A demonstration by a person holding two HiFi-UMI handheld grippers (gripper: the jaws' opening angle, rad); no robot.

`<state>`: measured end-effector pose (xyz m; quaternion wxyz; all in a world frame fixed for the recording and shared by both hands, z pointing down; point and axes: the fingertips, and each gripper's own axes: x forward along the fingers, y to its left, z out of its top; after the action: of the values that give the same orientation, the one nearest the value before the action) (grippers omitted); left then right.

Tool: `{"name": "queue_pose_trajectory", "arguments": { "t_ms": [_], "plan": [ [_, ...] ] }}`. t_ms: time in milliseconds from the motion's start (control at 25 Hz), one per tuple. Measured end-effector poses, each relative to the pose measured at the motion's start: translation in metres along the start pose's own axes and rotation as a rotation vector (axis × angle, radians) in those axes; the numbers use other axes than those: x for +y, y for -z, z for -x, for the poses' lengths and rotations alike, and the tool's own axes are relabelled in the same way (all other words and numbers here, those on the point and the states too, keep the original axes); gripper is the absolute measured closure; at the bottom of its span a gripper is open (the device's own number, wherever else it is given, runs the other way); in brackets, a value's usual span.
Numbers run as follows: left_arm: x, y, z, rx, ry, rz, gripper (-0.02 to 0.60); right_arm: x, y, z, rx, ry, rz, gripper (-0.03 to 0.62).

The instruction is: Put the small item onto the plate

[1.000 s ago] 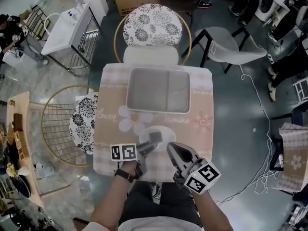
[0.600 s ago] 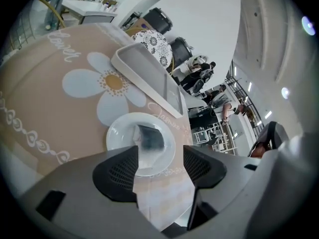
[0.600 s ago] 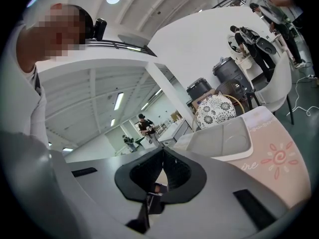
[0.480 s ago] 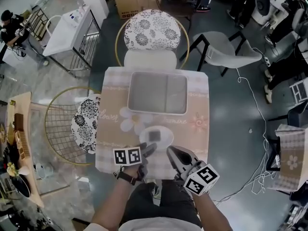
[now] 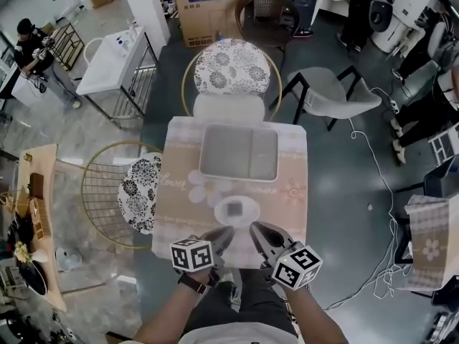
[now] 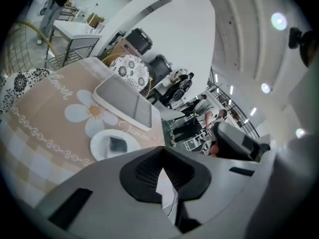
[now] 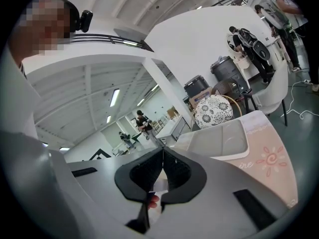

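on the table [image 5: 288, 192], the small item [image 5: 236, 208] is lying on the plate [image 5: 219, 211]; left gripper [image 5: 225, 235] and right gripper [image 5: 256, 229], closed and empty, are hovering close, risking bumping it.

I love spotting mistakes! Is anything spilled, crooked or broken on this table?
Nothing stands out. The small dark item lies flat on the white plate, the grey tray sits straight, and the left gripper and right gripper are shut and empty.

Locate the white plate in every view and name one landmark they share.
Head view: plate just below centre, nearer than the grey tray.
Left gripper view: plate lower left, tray above it.
Right gripper view: plate not in it; tray at right.
Shared landmark: the grey tray.
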<state>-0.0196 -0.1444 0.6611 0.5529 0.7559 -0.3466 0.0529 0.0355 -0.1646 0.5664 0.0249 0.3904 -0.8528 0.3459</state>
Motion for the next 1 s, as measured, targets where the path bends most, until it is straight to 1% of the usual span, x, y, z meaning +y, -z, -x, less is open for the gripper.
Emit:
{"name": "queue_pose_trajectory", "arguments": {
  "t_ms": [80,240,320,440,560,640,720,800,1000],
  "plan": [
    [-0.023,-0.005,0.01,-0.026,0.041,-0.033,0.578,0.009,-0.006,0.004,-0.002,-0.006,0.01,0.58],
    [-0.06,-0.013,0.029,-0.056,0.068,-0.089,0.578,0.025,-0.023,0.01,-0.021,-0.02,0.041,0.58],
    [-0.075,-0.018,0.039,-0.074,0.07,-0.129,0.578,0.033,-0.029,0.014,-0.03,-0.027,0.057,0.58],
    [-0.095,-0.029,0.055,-0.122,0.052,-0.23,0.577,0.043,-0.038,0.02,-0.047,-0.025,0.085,0.58],
    [-0.116,-0.046,0.074,-0.212,0.042,-0.36,0.577,0.055,-0.05,0.027,-0.072,-0.014,0.126,0.58],
    [-0.13,-0.057,0.087,-0.267,0.02,-0.445,0.577,0.065,-0.059,0.031,-0.091,-0.01,0.168,0.58],
    [-0.143,-0.068,0.098,-0.314,0.0,-0.507,0.577,0.078,-0.069,0.033,-0.109,-0.007,0.211,0.58],
    [-0.155,-0.076,0.109,-0.352,-0.012,-0.542,0.577,0.09,-0.078,0.036,-0.128,-0.003,0.243,0.58],
    [-0.179,-0.083,0.135,-0.419,0.004,-0.564,0.578,0.117,-0.09,0.047,-0.167,-0.006,0.283,0.58]
  ]
}}
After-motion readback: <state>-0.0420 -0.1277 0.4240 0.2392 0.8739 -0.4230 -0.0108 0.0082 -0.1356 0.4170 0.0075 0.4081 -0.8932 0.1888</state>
